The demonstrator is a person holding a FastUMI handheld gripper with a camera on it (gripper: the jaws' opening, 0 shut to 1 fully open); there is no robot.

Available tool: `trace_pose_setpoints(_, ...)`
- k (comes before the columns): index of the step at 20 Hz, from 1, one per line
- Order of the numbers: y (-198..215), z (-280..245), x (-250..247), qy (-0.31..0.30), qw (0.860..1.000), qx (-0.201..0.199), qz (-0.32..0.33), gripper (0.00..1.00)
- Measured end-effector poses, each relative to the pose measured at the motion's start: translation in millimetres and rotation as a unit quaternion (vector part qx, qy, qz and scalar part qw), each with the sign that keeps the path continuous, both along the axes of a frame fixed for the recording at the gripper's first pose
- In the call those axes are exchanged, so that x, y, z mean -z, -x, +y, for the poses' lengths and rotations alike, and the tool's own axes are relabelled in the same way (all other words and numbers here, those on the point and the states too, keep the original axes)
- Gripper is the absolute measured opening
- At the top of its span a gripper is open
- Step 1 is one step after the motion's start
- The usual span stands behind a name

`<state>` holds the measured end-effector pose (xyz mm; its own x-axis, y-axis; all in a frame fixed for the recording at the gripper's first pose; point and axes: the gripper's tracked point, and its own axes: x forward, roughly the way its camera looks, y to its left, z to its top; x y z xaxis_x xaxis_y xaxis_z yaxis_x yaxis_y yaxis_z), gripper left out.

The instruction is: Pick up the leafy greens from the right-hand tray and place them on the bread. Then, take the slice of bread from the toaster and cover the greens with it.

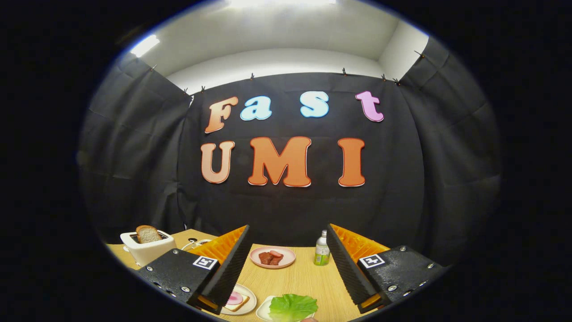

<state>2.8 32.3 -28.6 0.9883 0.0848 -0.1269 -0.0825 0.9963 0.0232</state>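
My gripper [287, 243] is held above the wooden table [295, 277], open, with nothing between its fingers. Below and between the fingers, close to me, a green lettuce leaf [292, 307] lies on a white tray [264, 309]. Left of it, partly behind the left finger, a white plate [248, 304] carries a slice of bread [237, 302] with a pink slice on top. Beyond the left finger stands a white toaster [147, 248] with a slice of bread [148, 233] sticking up out of its slot.
A pink plate [286, 256] with pieces of meat sits farther back between the fingers. A small bottle [321, 248] with a green label stands right of it, near the right finger. Black cloth walls close the booth behind the table.
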Motion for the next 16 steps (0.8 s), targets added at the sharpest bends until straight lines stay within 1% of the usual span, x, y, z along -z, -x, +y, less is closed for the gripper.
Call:
trace_pose_setpoints(3, -2, 0, 22, -0.002, 0.999, -0.006, 0.04, 0.99)
trace_pose_setpoints(7, -4, 0, 52, 0.026, 0.996, -0.007, 0.09, 0.99)
trace_pose_setpoints(9, -4, 6, 70, 0.033, 0.992, -0.016, 0.119, 0.99)
trace_pose_setpoints(13, -2, 16, 109, 0.039, 0.981, -0.034, 0.187, 0.99)
trace_pose_setpoints(16, 1, 20, 141, 0.043, 0.969, -0.043, 0.24, 1.0)
